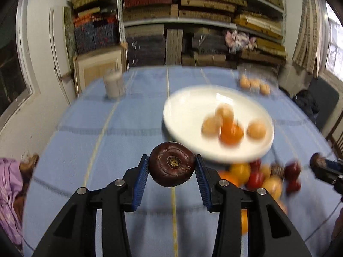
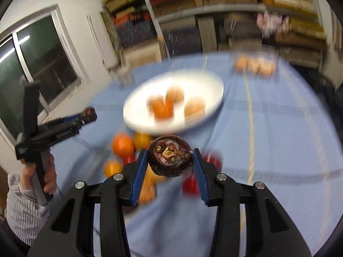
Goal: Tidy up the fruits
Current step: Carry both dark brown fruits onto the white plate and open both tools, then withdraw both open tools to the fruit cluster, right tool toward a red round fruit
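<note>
My left gripper (image 1: 172,167) is shut on a dark purple round fruit (image 1: 171,164), held above the blue tablecloth (image 1: 107,150). My right gripper (image 2: 170,157) is shut on a second dark purple fruit (image 2: 170,156). Beyond both lies a white plate (image 1: 184,111) holding several orange and tan fruits (image 1: 231,130); the plate (image 2: 201,81) shows again in the right wrist view. A loose pile of red, orange and yellow fruits (image 1: 257,177) sits near the plate's front edge. The left gripper (image 2: 89,113) with its fruit also appears at the left of the right wrist view.
A pale cup (image 1: 113,84) stands at the far left of the table. A clear box of tan fruits (image 1: 255,84) sits at the far right. Shelves of stacked boxes (image 1: 193,21) fill the back wall. A person's hand and striped sleeve (image 2: 27,209) are at lower left.
</note>
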A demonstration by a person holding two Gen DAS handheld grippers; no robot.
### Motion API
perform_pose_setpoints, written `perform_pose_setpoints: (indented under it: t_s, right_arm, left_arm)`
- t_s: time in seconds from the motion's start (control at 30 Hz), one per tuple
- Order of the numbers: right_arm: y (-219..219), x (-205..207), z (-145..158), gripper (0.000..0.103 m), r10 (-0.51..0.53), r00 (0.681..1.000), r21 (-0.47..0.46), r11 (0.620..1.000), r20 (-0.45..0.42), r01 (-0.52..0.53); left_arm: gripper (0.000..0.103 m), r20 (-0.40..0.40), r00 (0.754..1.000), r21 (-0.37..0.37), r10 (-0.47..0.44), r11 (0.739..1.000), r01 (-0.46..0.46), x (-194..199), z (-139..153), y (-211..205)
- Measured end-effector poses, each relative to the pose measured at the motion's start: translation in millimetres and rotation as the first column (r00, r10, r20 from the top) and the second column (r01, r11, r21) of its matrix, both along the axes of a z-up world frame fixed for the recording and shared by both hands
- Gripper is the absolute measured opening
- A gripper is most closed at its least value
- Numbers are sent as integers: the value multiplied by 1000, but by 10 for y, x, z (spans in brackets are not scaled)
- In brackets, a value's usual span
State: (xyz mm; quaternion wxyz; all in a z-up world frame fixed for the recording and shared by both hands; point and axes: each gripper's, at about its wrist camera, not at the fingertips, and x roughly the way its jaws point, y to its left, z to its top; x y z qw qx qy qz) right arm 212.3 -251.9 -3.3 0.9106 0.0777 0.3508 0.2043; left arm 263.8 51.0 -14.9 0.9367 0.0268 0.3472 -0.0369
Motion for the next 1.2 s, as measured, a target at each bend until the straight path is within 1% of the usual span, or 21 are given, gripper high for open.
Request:
perform_pose_setpoints:
  t_s: [0.07, 0.13, 0.17, 0.23, 0.33, 0.43, 0.53, 0.6, 0.67, 0.7, 0.77, 0.8, 0.83, 0.87, 0.9, 0.93, 0.97, 1.0, 1.1, 1.17, 1.2]
  right_arm:
    - [-18, 118, 286, 42, -14, 998, 4, 1000, 55, 14]
    - [1, 314, 544, 42, -30, 994, 18, 999, 104, 28]
    - [22, 418, 596, 42, -32, 993, 23, 999, 111, 30]
    - [81, 622, 593, 42, -39, 994, 23, 999, 106, 36]
    - [209, 1020, 378, 42, -49, 997, -19, 999, 57, 51]
    - [313, 1490, 3, 42, -58, 998, -71, 996, -40, 55]
    - [338, 1749, -252, 42, -67, 992, -80, 995, -107, 59]
    - [357, 1863, -382, 42, -67, 988, -81, 995, -138, 56]
    - [361, 1921, -451, 42, -68, 986, -84, 995, -150, 56]
    - [368, 1941, -507, 42, -60, 984, -88, 995, -167, 46]
    - [346, 1934, -560, 43, -61, 984, -95, 994, -168, 46]
    - [326, 1928, -579, 45, -64, 984, -94, 994, -167, 49]
    - [310, 1924, -589, 52, -64, 983, -86, 995, -171, 50]
    - [281, 1914, -592, 55, -68, 983, -70, 996, -170, 56]
    - [260, 1899, -584, 59, -73, 984, -62, 996, -165, 63]
    - [241, 1877, -565, 60, -77, 984, -59, 996, -160, 68]
    - [229, 1865, -547, 60, -78, 985, -56, 996, -155, 69]
    - [220, 1842, -520, 60, -78, 986, -51, 996, -147, 71]
    - [193, 1736, -437, 67, -81, 989, -37, 996, -120, 77]
    - [192, 1669, -389, 69, -81, 991, -33, 996, -105, 78]
    - [199, 1610, -355, 70, -78, 992, -28, 997, -95, 75]
  left_arm:
    - [44, 26, 1000, -16, -1, 1000, 1, 164, 188, -43]
    - [44, 38, 999, -24, 0, 1000, 0, 361, 291, -106]
    - [44, 40, 999, -26, 3, 1000, -2, 428, 301, -127]
    - [44, 31, 999, -23, 13, 1000, -13, 630, 240, -190]
    - [44, -14, 999, -36, 30, 999, -30, 909, 58, -231]
    - [44, -75, 997, -40, 33, 999, -36, 1137, -175, -263]
    - [44, -99, 995, -21, 28, 999, -31, 1277, -329, -287]
    - [44, -113, 993, -23, 24, 999, -27, 1328, -390, -273]
    - [44, -134, 991, -43, 13, 999, -19, 1376, -458, -242]
    - [44, -141, 990, -45, 12, 999, -19, 1392, -490, -218]
    - [44, -143, 990, -36, 4, 999, -9, 1408, -535, -252]
    - [48, -141, 990, -32, 1, 999, -6, 1396, -547, -264]
    - [51, -134, 991, -28, -7, 1000, 3, 1375, -554, -288]
    - [58, -123, 992, -16, -13, 1000, 11, 1353, -552, -321]
    - [61, -111, 994, 1, -11, 1000, 11, 1334, -549, -347]
    - [63, -92, 996, 34, -6, 999, 9, 1306, -542, -389]
    - [70, -75, 997, 66, 1, 998, 4, 1280, -536, -420]
    - [77, -63, 998, 79, 5, 997, 0, 1262, -528, -427]
    - [79, -27, 1000, 78, -6, 997, 8, 1161, -476, -437]
    - [80, -1, 1000, 83, -3, 997, 3, 1091, -421, -444]
    - [82, 14, 1000, 84, 0, 996, -1, 1044, -394, -435]
